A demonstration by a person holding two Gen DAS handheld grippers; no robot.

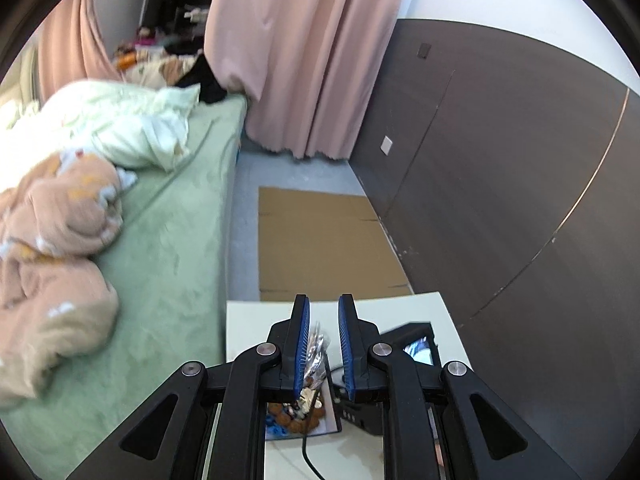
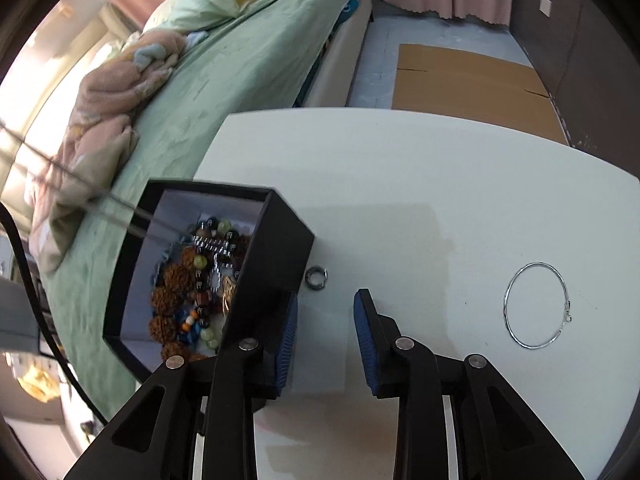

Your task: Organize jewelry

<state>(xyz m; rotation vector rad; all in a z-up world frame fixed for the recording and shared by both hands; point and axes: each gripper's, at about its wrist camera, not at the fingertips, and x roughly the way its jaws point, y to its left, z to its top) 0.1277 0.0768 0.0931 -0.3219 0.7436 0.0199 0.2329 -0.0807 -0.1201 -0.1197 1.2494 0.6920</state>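
left gripper (image 1: 323, 344): pads standing slightly apart, a silvery chain (image 1: 316, 354) hanging between them over the box (image 2: 276, 236), grip unclear | right gripper (image 2: 326, 336): jaws apart, holding nothing, hovering over the table (image 2: 400, 184) | ring (image 2: 316, 278): lying just beside the box | hoop (image 2: 536, 305): lying well right.
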